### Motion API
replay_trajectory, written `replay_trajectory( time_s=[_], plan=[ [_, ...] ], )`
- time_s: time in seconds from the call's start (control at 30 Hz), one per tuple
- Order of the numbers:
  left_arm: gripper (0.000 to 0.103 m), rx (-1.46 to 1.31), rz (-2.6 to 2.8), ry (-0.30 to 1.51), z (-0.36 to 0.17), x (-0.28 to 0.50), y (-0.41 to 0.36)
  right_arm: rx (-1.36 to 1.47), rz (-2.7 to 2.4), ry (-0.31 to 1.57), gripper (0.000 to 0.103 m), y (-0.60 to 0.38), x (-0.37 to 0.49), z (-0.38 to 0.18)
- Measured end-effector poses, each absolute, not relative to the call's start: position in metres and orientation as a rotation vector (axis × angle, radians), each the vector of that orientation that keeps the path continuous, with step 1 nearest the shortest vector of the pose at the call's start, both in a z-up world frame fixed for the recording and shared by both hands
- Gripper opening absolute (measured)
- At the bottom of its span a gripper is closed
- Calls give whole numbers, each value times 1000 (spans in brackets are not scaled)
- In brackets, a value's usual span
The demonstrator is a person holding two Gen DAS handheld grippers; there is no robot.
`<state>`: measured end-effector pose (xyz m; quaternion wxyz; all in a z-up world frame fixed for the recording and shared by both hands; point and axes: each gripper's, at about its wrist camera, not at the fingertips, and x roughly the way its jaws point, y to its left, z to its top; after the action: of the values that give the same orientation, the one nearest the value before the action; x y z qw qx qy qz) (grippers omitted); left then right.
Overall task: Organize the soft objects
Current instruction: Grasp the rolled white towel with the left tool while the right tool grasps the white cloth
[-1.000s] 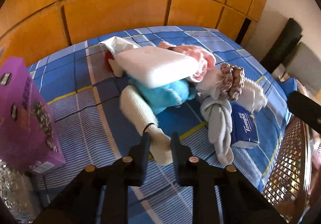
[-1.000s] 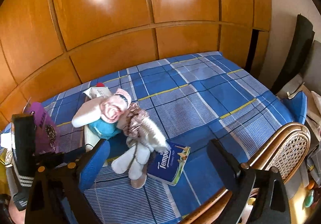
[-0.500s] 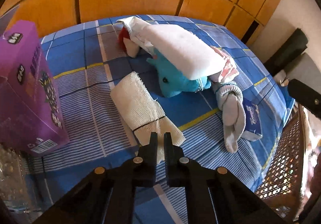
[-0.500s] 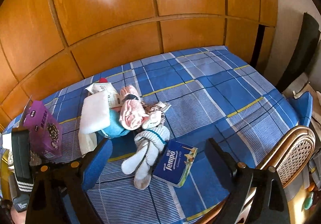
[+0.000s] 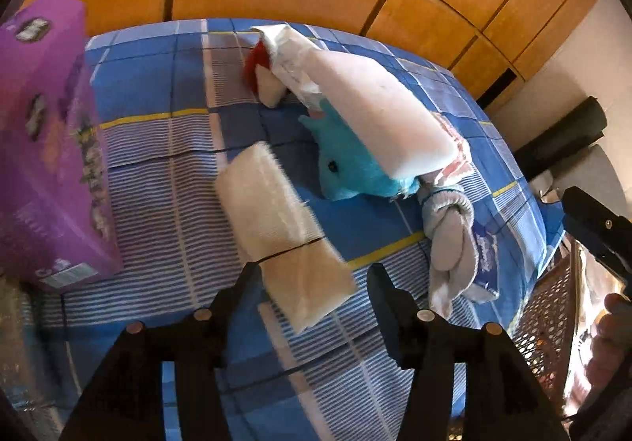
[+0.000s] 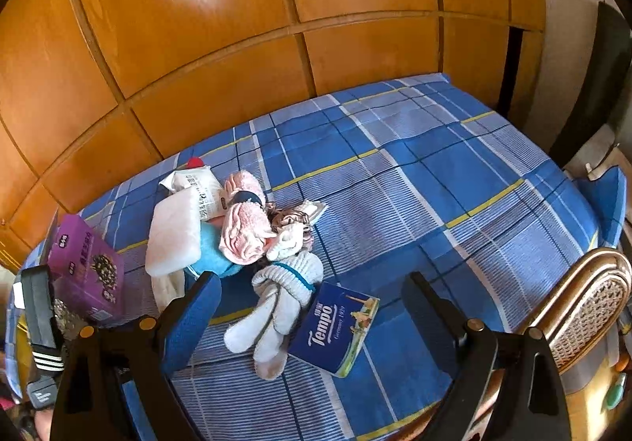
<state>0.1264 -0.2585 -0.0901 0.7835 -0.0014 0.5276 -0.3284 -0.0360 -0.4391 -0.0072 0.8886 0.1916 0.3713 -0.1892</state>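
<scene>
The left claw point(image 5: 316, 283) hangs spread wide over a blue plaid bed point(image 5: 158, 172), a rolled white towel point(image 5: 276, 220) lying between and just ahead of its fingers, apparently touching neither. Beyond the towel sit a blue plush toy point(image 5: 347, 172) under a white foam block point(image 5: 379, 113), with a purple box point(image 5: 47, 149) to the claw's left. The right claw point(image 6: 312, 303) is also spread, empty, knotted grey socks point(image 6: 276, 306) and a Tempo tissue pack point(image 6: 335, 330) between its fingers
</scene>
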Motion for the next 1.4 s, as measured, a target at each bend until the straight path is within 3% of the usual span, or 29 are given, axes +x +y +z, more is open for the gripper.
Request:
replay_trajectory(
  time_s=[0.13,0.37,0.63,0.67,0.73,1.07,1.4],
  plan=[
    [57,88,-669,1130,-97,131,-275,413,-331,777,95,-440,-20,2],
    [30,159,-681,1043,-99,111,-264,325,-181,853,95,-409,41,10],
    [27,166,-720,1022,-97,86,-248,69,-121,1051,95,-351,110,-26],
    [27,165,-722,1023,-96,86,-247,53,-120,1090,92,-347,115,-35],
    [27,166,-725,1019,-96,82,-243,46,-116,1112,53,-344,118,-43],
    [25,177,-768,966,-86,64,-235,357,-145,849,54,-387,68,-31],
    [24,165,-810,897,-59,63,-238,537,-208,744,54,-423,53,-43]
  ],
)
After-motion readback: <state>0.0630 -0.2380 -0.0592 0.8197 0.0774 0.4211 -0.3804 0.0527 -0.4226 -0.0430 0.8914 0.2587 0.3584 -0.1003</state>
